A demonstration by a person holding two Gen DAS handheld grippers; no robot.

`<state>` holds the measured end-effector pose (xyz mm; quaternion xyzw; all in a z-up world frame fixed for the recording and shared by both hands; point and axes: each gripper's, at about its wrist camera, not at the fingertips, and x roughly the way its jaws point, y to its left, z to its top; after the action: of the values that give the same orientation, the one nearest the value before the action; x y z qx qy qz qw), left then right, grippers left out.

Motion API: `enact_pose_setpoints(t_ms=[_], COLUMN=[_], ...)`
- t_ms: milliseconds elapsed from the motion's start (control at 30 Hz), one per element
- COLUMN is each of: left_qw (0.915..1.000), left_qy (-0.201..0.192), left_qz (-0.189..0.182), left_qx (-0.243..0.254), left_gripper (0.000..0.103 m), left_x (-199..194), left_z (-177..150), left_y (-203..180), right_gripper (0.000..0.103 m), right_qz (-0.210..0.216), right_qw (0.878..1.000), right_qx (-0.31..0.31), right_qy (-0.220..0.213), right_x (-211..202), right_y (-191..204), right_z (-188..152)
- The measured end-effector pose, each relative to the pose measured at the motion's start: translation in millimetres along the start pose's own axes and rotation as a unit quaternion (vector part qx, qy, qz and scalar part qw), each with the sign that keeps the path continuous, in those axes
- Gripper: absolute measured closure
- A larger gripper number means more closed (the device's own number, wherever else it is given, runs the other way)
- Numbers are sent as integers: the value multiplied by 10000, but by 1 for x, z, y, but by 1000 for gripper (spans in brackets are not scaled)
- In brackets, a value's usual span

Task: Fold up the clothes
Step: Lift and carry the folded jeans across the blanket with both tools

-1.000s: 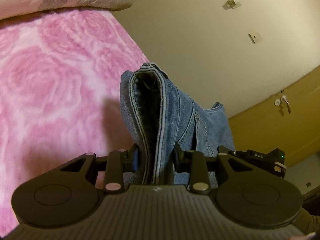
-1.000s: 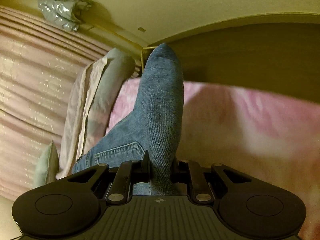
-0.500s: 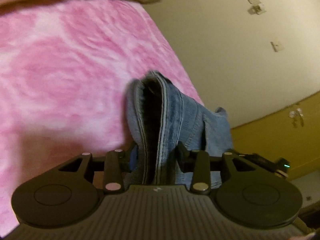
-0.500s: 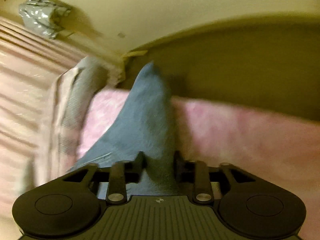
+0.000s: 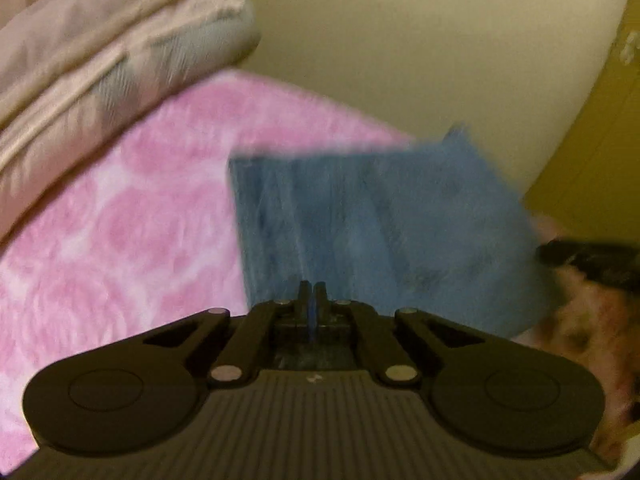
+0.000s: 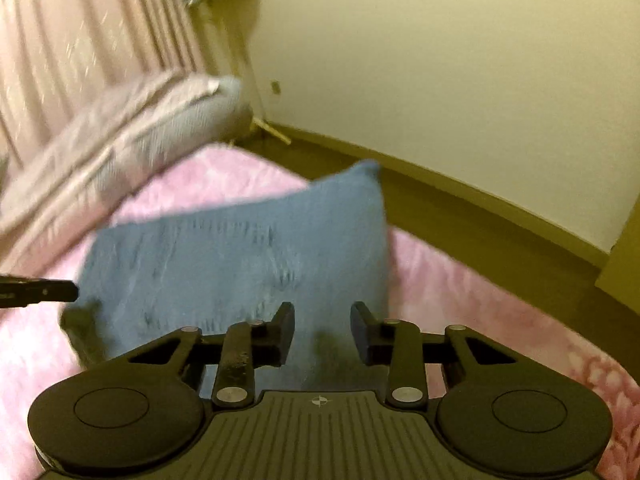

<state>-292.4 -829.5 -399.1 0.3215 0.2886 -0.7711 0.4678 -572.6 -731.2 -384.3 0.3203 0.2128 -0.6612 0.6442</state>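
On pink bedspread, one folded jeans

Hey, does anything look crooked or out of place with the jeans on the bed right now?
One corner of the folded jeans sticks up at the far right edge instead of lying flat on the pink blanket. The frames are blurred, so finer creases can't be judged. Nothing looks spilled or damaged.

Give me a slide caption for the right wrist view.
Open right gripper over folded jeans on the pink blanket.
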Motion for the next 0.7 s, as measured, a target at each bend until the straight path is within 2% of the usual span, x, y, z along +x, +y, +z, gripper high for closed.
enact_pose_setpoints(t_ms=[33,100,133,233,333,400,433,533,600,700], left_qw=[10000,9984,9978,9994,9996,9992,9991,9982,9980,9976], left_qy=[-31,-206,-160,48,-178,-327,-383,-550,-531,-626], left_qz=[-4,-79,-64,181,140,8,66,238,345,260], left_qx=[-86,-516,-641,-307,-176,-234,-170,17,4,-162], left_gripper=[103,100,100,102,103,102,102,102,101,99], left_x=[8,11,12,6,-9,-9,-1,23,44,62], left_z=[-10,-21,-19,-4,20,41,50,77,82,71], left_y=[4,14,15,2,-10,-10,-10,-10,-4,8], right_gripper=[69,69,69,69,68,68,68,68,68,69], right_qz=[-113,-174,-184,-104,-178,-130,-107,-84,-62,-45], right_qw=[9996,9976,9960,9963,9985,9982,9981,9969,9969,9986], right_qx=[-125,-611,-789,-515,-497,-542,-551,-665,-638,-521], right_qy=[240,262,366,687,105,-206,-265,-417,-449,-101], right_x=[10,16,16,13,-3,4,13,49,71,108], right_y=[-1,-5,-4,-12,-17,-17,-22,-24,-32,-40], right_z=[-9,-21,-19,2,26,46,56,77,84,78])
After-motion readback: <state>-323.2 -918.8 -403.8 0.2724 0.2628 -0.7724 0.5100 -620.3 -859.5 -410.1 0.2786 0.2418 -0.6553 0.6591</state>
